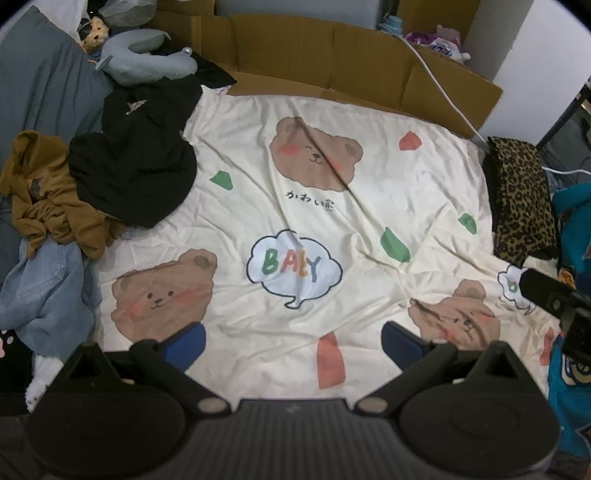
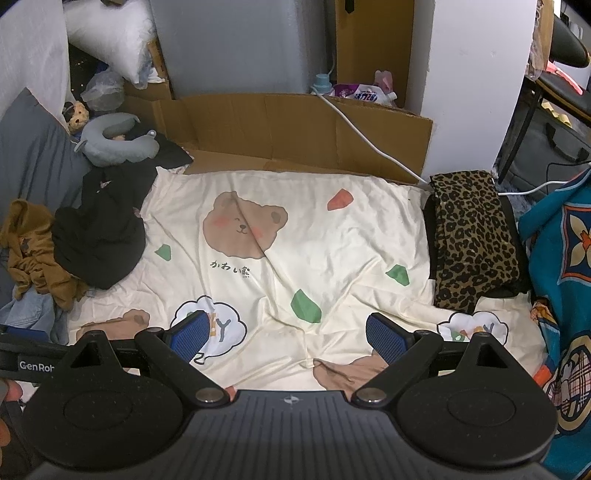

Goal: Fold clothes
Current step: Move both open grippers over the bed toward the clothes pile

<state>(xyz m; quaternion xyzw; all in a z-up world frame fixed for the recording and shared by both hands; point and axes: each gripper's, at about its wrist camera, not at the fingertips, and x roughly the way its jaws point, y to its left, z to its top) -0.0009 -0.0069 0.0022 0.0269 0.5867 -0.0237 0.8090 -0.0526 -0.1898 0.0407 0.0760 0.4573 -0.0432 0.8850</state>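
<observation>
A heap of unfolded clothes lies at the left of the cream bear-print sheet (image 1: 369,229): a black garment (image 1: 136,177), a brown garment (image 1: 48,199) and pale blue denim (image 1: 44,291). The right wrist view shows the same black garment (image 2: 99,240) and brown garment (image 2: 33,251). At the sheet's right edge rests a folded leopard-print garment (image 1: 521,199) (image 2: 472,240). My left gripper (image 1: 293,341) hovers open over the near part of the sheet, holding nothing. My right gripper (image 2: 288,338) is also open and empty above the sheet (image 2: 332,240); its body (image 1: 550,299) shows at the right of the left wrist view.
Flattened cardboard (image 1: 332,66) lines the far side, crossed by a white cable (image 2: 362,136). A grey neck pillow (image 1: 144,55) and a small plush bear (image 1: 94,31) sit at the back left. Teal patterned cloth (image 2: 565,258) borders the right. A white pillar (image 2: 476,85) stands behind.
</observation>
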